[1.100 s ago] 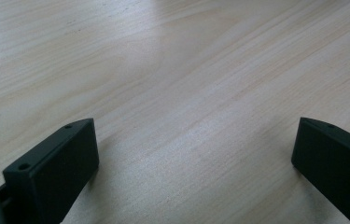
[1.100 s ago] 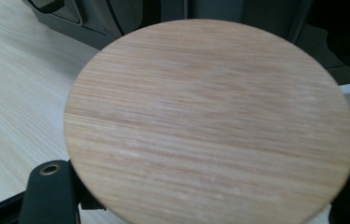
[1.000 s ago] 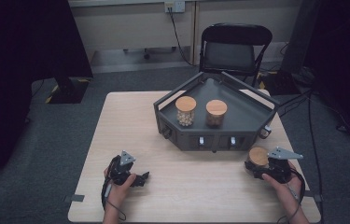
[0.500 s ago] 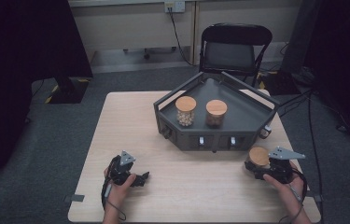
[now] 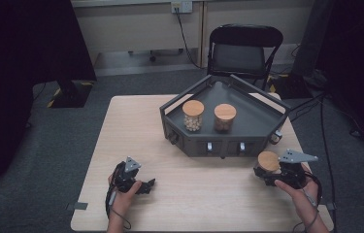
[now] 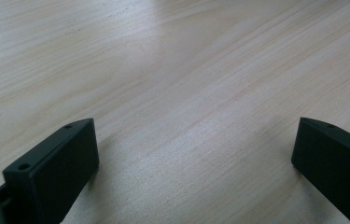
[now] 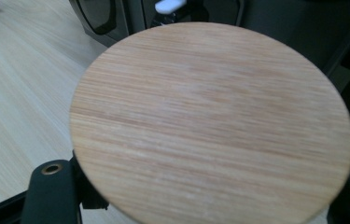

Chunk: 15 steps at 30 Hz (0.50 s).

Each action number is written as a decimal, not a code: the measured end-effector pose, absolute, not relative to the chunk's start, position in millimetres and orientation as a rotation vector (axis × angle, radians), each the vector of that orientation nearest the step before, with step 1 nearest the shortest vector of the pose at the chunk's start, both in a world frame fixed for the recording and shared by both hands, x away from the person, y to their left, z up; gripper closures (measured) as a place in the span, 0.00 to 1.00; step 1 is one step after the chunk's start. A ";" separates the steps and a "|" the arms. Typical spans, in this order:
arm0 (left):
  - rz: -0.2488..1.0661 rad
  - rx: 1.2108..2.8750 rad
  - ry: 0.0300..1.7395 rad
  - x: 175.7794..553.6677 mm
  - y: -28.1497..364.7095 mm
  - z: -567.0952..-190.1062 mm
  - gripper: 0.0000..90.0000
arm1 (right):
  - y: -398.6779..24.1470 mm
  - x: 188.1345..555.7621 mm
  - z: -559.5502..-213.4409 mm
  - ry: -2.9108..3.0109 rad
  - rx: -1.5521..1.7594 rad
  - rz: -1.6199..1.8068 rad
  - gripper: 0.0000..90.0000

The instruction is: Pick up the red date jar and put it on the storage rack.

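Jar [image 5: 268, 162] with wooden lid [image 7: 210, 121] clamped in right gripper [image 5: 273, 175], just ahead of it above desk [image 5: 136, 131], probably bound for tray [image 5: 262, 127] beyond. Left gripper [image 5: 143, 185] wide, empty, resting.

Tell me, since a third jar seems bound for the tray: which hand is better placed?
Right. The right gripper is shut on the jar beside the tray; the left gripper is open over bare table.
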<state>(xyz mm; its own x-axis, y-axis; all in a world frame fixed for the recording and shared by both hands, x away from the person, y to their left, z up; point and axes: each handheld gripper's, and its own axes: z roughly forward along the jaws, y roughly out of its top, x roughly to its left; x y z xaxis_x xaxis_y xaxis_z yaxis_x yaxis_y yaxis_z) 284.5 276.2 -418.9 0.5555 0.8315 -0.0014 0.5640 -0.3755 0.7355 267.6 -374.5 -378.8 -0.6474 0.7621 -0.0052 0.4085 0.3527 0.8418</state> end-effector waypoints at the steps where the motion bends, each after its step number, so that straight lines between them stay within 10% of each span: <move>1: 0.488 2.087 1.117 284.5 276.2 -419.0 0.00 | -374.9 268.3 -376.3 2.229 1.023 1.218 0.29; 15: 0.488 2.087 1.117 284.5 276.2 -419.0 0.00 | -373.2 278.7 -343.5 2.272 0.995 1.251 0.29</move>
